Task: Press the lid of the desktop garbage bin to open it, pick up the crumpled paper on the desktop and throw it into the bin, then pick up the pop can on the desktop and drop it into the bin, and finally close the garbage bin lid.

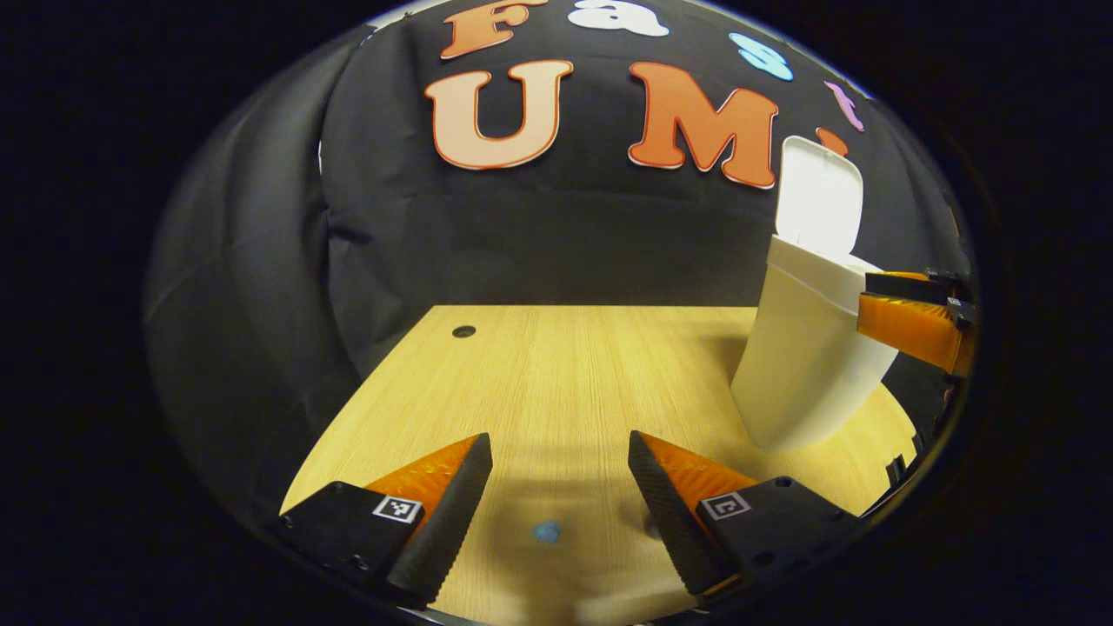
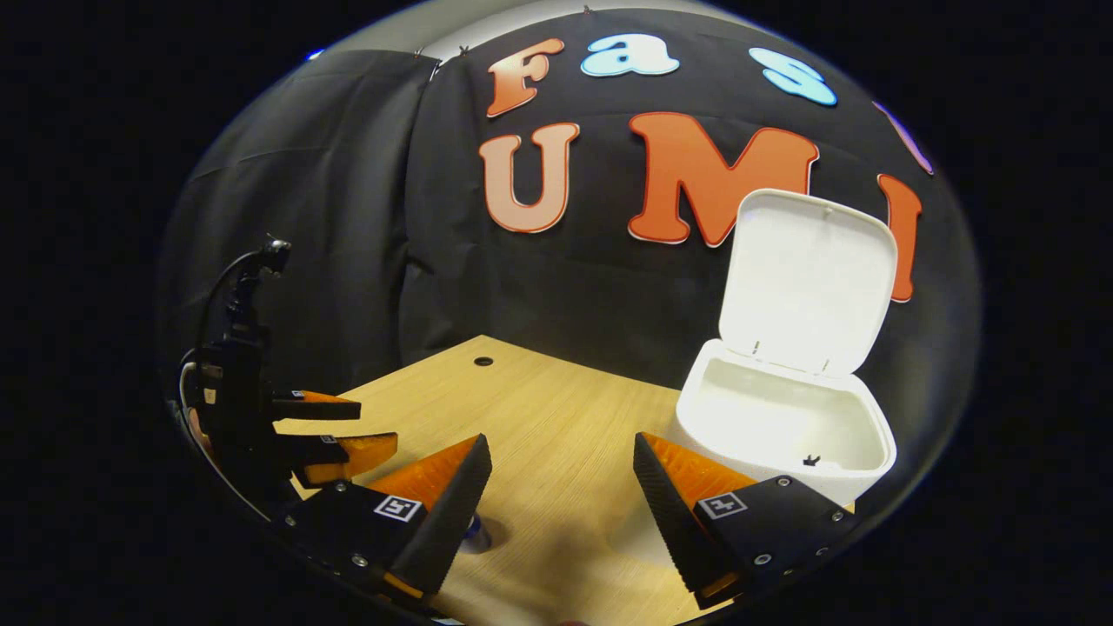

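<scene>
The white plastic desktop garbage bin (image 2: 783, 426) stands on the light wooden table (image 2: 565, 417), right of centre, its hinged lid (image 2: 809, 278) upright behind the opening, before the wall.

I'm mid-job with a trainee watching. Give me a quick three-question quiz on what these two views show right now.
1. True or false: the garbage bin has its lid shut.
2. Multiple choice: the right gripper is A) open with nothing between its fingers, B) shut on a can, C) shut on paper.
3. Fill in: the left gripper hovers over the wooden ____.

Key: 1 false, the lid stands up; 2 A; 3 table.
</scene>
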Tool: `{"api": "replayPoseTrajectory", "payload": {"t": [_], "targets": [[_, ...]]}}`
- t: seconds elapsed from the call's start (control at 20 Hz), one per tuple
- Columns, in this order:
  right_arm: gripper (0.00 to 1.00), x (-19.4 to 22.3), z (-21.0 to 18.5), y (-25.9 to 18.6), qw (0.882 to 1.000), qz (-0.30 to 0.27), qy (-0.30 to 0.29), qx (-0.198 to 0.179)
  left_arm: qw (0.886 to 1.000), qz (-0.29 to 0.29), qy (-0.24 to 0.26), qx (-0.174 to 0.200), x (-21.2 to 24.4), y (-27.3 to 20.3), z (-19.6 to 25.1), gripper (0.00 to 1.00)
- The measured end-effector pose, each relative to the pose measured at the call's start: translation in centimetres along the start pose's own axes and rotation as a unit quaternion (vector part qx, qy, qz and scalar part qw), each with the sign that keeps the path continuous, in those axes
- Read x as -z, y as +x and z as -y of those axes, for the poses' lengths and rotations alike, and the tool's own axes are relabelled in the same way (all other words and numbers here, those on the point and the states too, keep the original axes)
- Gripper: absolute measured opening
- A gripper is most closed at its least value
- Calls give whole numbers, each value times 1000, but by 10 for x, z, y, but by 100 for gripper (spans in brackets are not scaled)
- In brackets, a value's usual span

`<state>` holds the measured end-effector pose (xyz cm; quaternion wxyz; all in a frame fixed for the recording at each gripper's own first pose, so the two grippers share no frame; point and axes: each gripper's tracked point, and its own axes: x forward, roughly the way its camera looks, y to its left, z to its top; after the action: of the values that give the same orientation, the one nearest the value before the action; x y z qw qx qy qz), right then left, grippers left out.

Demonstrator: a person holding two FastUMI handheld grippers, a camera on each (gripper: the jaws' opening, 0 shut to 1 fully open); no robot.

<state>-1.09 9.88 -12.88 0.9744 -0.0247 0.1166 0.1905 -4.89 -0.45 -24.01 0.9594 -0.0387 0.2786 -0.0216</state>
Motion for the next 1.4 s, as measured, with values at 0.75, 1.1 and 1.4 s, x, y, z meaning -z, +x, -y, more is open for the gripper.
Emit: {"api": "replayPoseTrajectory", "payload": {"t": [0.75,1.1,1.4], "targets": [[100,87,-60,26,989,-112,-9,-96,995,-93,13,24,65,15,1,100],[100,94,-66,22,983,-144,-5,-116,993,-113,7,16,93,22,-4,100],[99,96,-70,15,978,-167,-11,-125,990,-136,23,8,110,27,-12,75]]}}
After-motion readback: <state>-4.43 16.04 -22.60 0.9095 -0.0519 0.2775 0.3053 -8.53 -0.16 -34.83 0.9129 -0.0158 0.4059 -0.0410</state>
